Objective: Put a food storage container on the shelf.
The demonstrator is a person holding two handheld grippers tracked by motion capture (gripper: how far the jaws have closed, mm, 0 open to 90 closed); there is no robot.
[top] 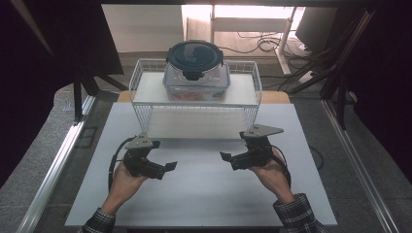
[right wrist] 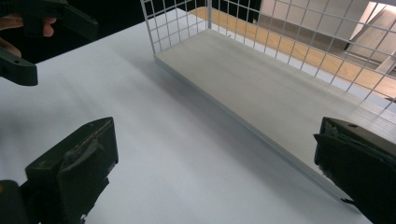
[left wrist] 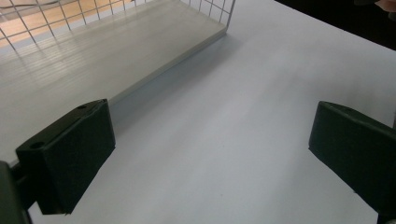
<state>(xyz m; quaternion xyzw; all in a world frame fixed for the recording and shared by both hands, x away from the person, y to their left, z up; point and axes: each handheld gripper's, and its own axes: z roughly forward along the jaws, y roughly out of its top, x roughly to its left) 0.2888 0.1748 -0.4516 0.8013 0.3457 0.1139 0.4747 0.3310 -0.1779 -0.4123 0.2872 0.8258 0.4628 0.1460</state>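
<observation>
1. The clear plastic food container with dark round lid (top: pixel 196 68) sits on the top shelf of the white wire rack (top: pixel 141 73), well apart from both hands; its reddish contents are hard to make out.
2. Left tongs (top: pixel 171 166) and right tongs (top: pixel 224 156) hover released, empty, over the white bench (top: pixel 204 194).
3. Right gripper view catches the left tongs (right wrist: pixel 28 46) far off, partly cut off.
</observation>
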